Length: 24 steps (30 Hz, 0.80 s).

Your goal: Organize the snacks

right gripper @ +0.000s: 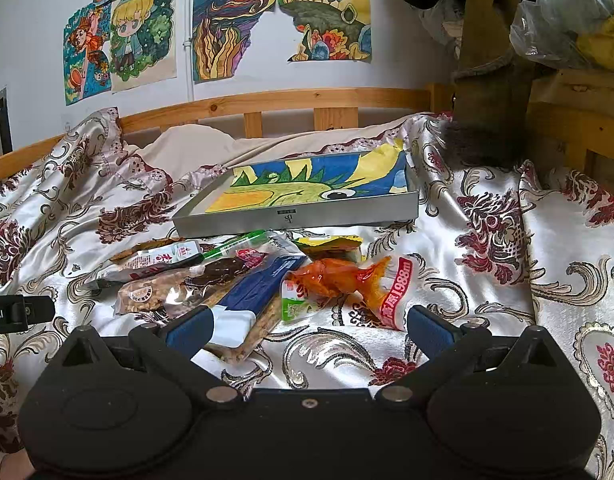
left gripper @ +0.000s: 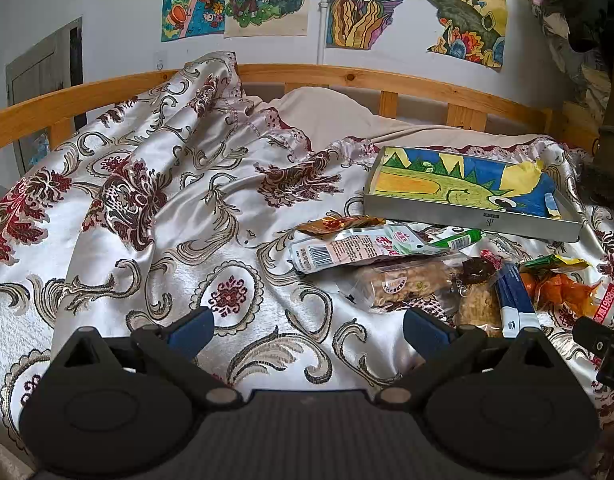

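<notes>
Several snack packets lie in a heap on the patterned bedspread: a white-and-pink packet [left gripper: 359,249] [right gripper: 155,262], a clear nut bar [left gripper: 407,284] [right gripper: 147,296], a blue-and-white packet [left gripper: 515,300] [right gripper: 251,292], an orange chicken-foot packet [left gripper: 563,288] [right gripper: 339,276]. Behind them sits a shallow grey box [left gripper: 467,222] [right gripper: 299,216] lined with a coloured drawing. My left gripper [left gripper: 309,330] is open and empty, left of and in front of the heap. My right gripper [right gripper: 309,326] is open and empty just in front of the orange packet; its left finger overlaps the blue packet's near end.
A wooden bed rail [left gripper: 347,76] [right gripper: 291,98] runs along the back under drawings taped to the wall. A pillow [left gripper: 331,112] lies behind the box. Clothes and bags [right gripper: 567,20] hang at the right. The right gripper's edge shows in the left wrist view [left gripper: 603,344].
</notes>
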Tool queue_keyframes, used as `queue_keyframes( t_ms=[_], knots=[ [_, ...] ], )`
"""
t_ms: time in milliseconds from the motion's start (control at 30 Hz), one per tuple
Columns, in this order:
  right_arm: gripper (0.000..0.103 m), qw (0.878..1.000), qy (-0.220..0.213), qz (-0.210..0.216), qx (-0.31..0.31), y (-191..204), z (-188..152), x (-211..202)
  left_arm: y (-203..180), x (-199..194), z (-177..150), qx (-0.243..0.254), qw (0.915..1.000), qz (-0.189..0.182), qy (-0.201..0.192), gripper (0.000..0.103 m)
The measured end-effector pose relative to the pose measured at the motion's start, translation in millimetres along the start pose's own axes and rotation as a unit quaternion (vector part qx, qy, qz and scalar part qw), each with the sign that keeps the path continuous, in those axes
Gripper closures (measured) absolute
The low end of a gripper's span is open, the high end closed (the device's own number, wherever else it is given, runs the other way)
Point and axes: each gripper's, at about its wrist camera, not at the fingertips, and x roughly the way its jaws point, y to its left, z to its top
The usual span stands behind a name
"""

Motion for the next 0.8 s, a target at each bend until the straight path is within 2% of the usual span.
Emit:
queue_keyframes(
  t_ms=[467,800],
  knots=[
    [0.001,1.0,-0.015,0.008,-0.005,0.7,10.0,-6.6,0.8,-3.3,-1.4,0.0,1.0,-0.004,-0.001,0.0],
    [0.001,0.999,-0.03,0.019,-0.005,-7.8,30.9,-5.4,-5.6,5.2,16.7,-0.003,0.9998,-0.017,0.007,0.0]
  ],
)
